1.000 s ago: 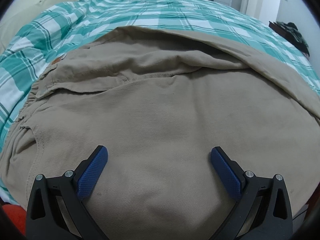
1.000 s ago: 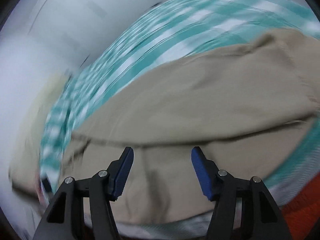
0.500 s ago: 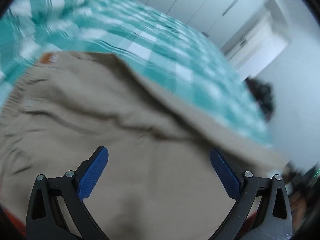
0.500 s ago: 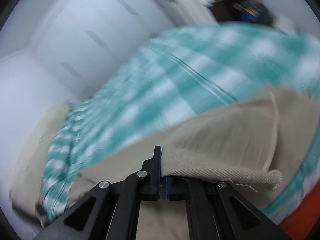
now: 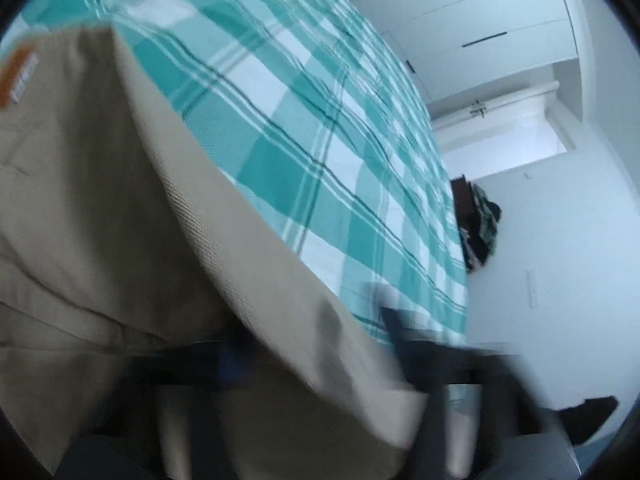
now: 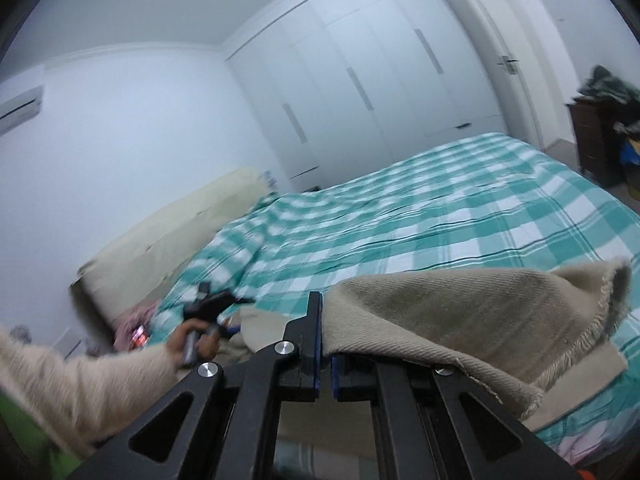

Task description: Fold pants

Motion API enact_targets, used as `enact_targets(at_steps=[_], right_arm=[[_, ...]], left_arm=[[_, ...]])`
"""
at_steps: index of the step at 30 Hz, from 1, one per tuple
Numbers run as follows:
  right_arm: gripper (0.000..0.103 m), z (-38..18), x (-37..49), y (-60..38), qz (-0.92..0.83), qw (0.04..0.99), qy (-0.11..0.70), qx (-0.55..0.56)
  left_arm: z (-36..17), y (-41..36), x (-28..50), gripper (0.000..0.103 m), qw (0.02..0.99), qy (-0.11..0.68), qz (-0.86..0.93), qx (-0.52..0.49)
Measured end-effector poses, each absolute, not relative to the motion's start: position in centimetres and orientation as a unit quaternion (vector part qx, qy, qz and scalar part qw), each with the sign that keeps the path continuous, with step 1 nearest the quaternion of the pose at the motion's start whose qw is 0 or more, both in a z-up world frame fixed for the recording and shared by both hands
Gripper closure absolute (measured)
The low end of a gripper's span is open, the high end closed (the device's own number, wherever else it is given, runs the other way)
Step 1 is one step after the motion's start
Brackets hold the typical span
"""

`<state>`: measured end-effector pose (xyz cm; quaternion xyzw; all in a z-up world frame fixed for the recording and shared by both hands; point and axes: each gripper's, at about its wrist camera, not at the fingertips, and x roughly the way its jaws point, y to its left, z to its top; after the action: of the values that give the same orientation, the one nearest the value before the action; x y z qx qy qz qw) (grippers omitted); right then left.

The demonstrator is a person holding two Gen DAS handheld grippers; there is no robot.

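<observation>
Khaki twill pants (image 6: 460,312) spread on a bed with a teal-and-white checked bedspread (image 6: 460,216), both ends taken up for a fold. Right gripper (image 6: 325,364): jaws clenched on a frayed hem edge, the cloth draping over its right finger and raised above the bedspread. Left gripper (image 5: 236,360): badly blurred in its own view, where cloth lies over it; its jaws have just been closing, and it reads as clamped on the fabric near the waistband, whose orange label (image 5: 20,76) shows at the upper left. In the right wrist view this gripper is seen at a distance, carried by a hand (image 6: 196,342) in a cream knitted sleeve (image 6: 80,384), near the bed's pale headboard (image 6: 176,232).

Handling, as a judgement: the cloth is soft and limp yet fairly thick, with a coarse weave that should not slip from rubber pads. It sags between the two holds, so layers may separate or drag. Hems and waistband, being doubled and stitched, are the firmest places to grip; the frayed threads at the hem suggest that a shallow bite could pull loose, so a deeper hold past the stitching is safer.
</observation>
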<state>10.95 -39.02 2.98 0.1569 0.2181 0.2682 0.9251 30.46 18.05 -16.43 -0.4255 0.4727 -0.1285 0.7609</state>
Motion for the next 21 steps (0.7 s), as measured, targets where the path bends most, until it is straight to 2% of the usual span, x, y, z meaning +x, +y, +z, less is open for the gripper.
enact_targets(at_steps=[1,4,7,9,12,14,16,17,21], right_arm=[[0.100,2.6,10.9,-39.4,0.275,0.922,0.224,0.153],[0.100,0.2,13.9,-42.1,0.240,0.916,0.272,0.170],[0.100,-1.9,21.0,-45.1,0.159,0.911,0.328,0.194],[0.100,0.5,23.9,-45.7,0.155,0.927,0.284,0.189],[0.100,5.8,24.7,-46.2,0.212,0.935,0.194,0.206],[0.100,7.0,24.1,-46.5,0.238,0.935,0.181,0.189],[0.100,5.4,23.6,-47.2,0.241,0.929,0.219,0.178],[0.100,3.4,23.5,-47.6,0.233,0.923,0.252,0.176],[0.100,-10.2,23.8,-51.0,0.113,0.869,0.443,0.191]], left_arm=[[-16.7,18.0,30.3,0.100,0.755,0.477,-0.126,-0.432],[-16.0,17.4,29.2,0.101,0.763,0.461,-0.103,-0.442],[-11.2,16.5,26.4,0.101,0.798,0.375,-0.116,-0.457],[-7.1,16.7,23.2,0.100,0.828,0.310,-0.130,-0.449],[-4.7,17.3,17.8,0.098,0.857,0.265,-0.131,-0.423],[-6.3,16.8,15.1,0.098,0.857,0.290,-0.124,-0.408],[-10.5,15.1,13.6,0.097,0.840,0.358,-0.117,-0.390],[-13.6,13.8,13.2,0.097,0.823,0.408,-0.114,-0.379],[-19.7,11.3,12.4,0.097,0.783,0.474,-0.103,-0.389]])
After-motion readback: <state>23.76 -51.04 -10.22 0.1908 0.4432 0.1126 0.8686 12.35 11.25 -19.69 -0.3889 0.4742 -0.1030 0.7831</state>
